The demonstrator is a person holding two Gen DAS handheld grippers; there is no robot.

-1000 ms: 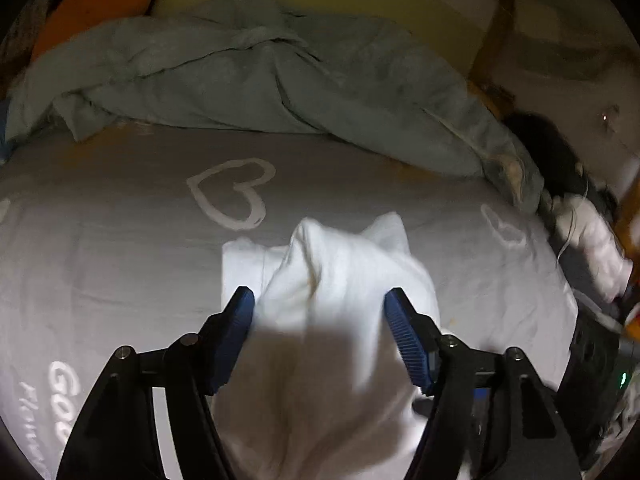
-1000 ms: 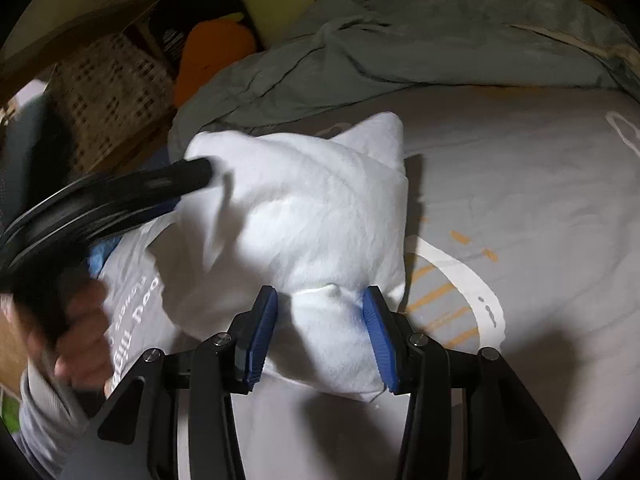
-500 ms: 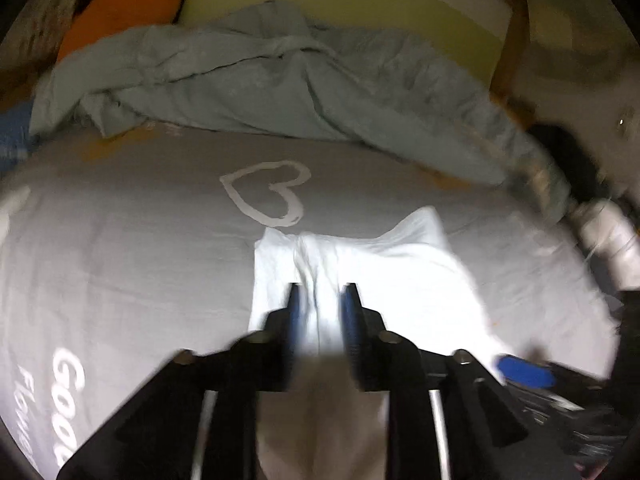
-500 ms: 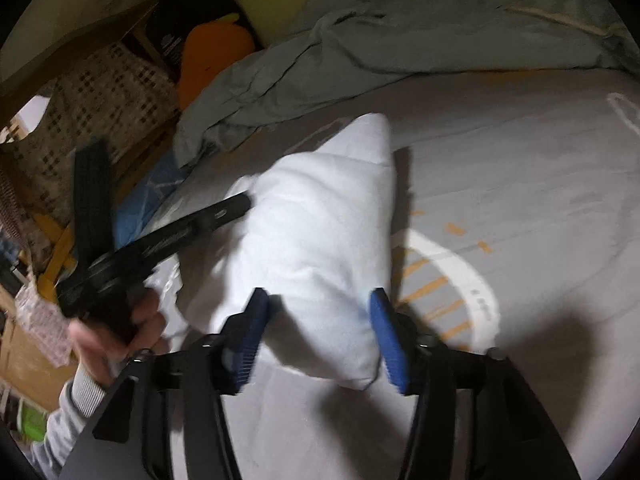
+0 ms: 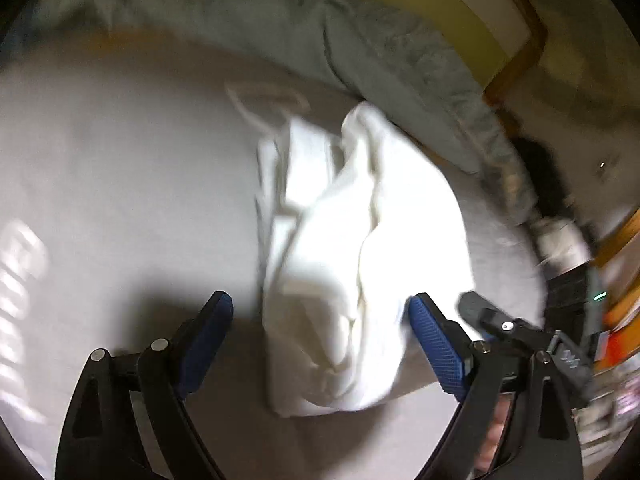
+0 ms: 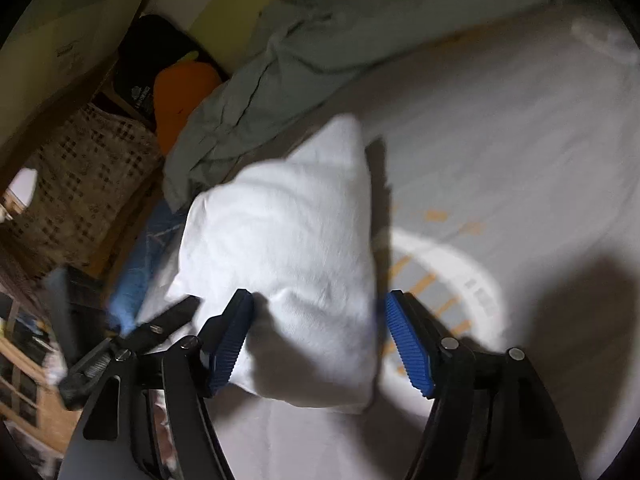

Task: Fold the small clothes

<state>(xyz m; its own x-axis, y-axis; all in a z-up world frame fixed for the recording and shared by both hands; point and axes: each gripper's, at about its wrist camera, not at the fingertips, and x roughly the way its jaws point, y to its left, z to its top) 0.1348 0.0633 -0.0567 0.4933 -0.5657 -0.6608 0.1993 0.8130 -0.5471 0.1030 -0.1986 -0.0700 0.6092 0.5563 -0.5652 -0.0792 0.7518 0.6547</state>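
Observation:
A small white garment (image 5: 344, 260) lies bunched in loose folds on the pale bed sheet (image 5: 120, 180). My left gripper (image 5: 320, 340) straddles its near end, jaws opening wide. The left pad stands clear of the cloth and the right pad is just at its edge. In the right wrist view the same garment (image 6: 288, 248) is a puffy white heap. My right gripper (image 6: 320, 344) is around its near corner, jaws opening, with a gap at the right pad. Each gripper shows at the edge of the other's view: right gripper (image 5: 500, 324), left gripper (image 6: 132, 340).
A crumpled grey-green blanket (image 5: 280, 32) (image 6: 320, 48) is piled along the far side of the bed. An orange plush (image 6: 180, 92) and checked fabric (image 6: 80, 184) lie beyond the bed's left edge. A wooden frame (image 5: 520, 52) and clutter stand to the right.
My left gripper, pinched on a fold of the garment half a second ago, has spread wide and let it go. The right jaws widened too. Both grippers sank toward the bed.

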